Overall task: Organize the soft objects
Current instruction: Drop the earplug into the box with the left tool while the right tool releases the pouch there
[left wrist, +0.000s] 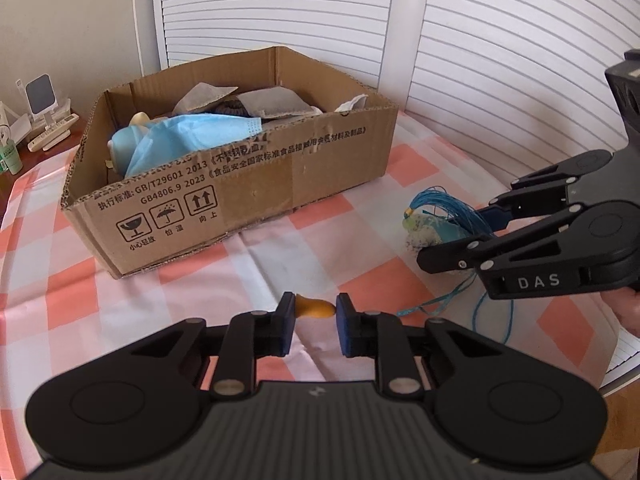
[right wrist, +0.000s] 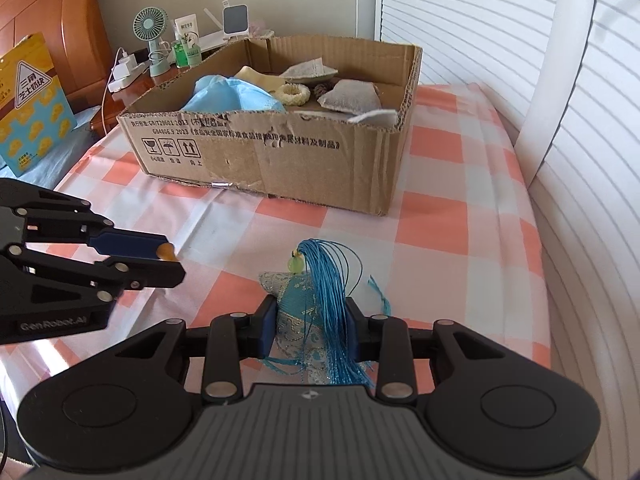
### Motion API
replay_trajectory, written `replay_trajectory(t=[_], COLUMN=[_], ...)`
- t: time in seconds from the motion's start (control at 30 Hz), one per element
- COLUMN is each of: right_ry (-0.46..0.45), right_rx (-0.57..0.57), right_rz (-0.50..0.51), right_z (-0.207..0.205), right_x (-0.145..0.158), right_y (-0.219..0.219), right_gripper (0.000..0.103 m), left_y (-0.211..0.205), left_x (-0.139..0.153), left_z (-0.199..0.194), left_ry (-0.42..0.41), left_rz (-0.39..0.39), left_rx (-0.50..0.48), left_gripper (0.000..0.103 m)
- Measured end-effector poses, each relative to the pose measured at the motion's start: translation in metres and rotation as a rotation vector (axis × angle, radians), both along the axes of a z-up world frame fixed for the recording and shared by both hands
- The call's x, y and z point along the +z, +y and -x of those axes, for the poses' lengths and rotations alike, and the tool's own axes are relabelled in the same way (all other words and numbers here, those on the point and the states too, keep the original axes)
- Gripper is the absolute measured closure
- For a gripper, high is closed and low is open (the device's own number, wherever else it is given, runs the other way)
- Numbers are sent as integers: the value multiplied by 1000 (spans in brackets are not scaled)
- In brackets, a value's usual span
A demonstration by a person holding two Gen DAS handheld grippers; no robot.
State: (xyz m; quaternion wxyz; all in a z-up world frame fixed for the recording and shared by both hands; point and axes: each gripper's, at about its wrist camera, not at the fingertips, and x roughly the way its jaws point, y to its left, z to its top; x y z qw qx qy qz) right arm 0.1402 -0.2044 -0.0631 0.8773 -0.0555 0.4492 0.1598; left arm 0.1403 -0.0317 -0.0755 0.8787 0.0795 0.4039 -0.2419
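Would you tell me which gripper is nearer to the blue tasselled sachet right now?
Right. The right gripper is closed on the blue tasselled sachet, pads pressing its sides. The left gripper stands off to the side, shut on a small orange piece.

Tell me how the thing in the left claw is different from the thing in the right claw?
The left claw pinches a small, plain orange piece; the right claw squeezes a bigger blue embroidered sachet. The orange piece is smooth and bare, while the sachet has a long blue tassel and a green bead. Both are outside the cardboard box.
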Motion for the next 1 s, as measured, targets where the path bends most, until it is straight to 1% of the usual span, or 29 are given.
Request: replay_trajectory(t=[0.2, 0.33, 0.43, 0.53, 0.67, 0.87, 0.93, 0.97, 1.0], right_ry=[-45, -78, -106, -136, -173, -194, -195, -199, -202], right_rx=[21, 30, 39, 46, 53, 60, 64, 68, 70], right_rz=[-4, -20, -35, -41, -44, -56, -54, -52, -50], right_z=[5, 4, -1, -10, -24, -39, -44, -46, -49], right_x=[27, 47, 64, 80, 98, 113, 116, 118, 119], right_y=[-2, -2, -2, -1, 1, 2, 4, 4, 5], right_gripper=[65, 65, 65, 65, 65, 65, 65, 65, 65], left_y=[12, 19, 22, 22, 19, 13, 13, 15, 17], left_x=[24, 46, 64, 81, 93, 86, 81, 77, 74], left_z=[8, 5, -5, -26, -69, -144, -164, -172, -178], left_ry=[-11, -50, -86, -127, -142, -126, -114, -109, -105], left_rz=[-16, -25, -26, -36, -35, -57, -55, -53, -50], left_rx=[-29, -33, -26, -18, 7, 76, 103, 121, 138], left_gripper=[83, 83, 83, 83, 83, 82, 72, 55, 32])
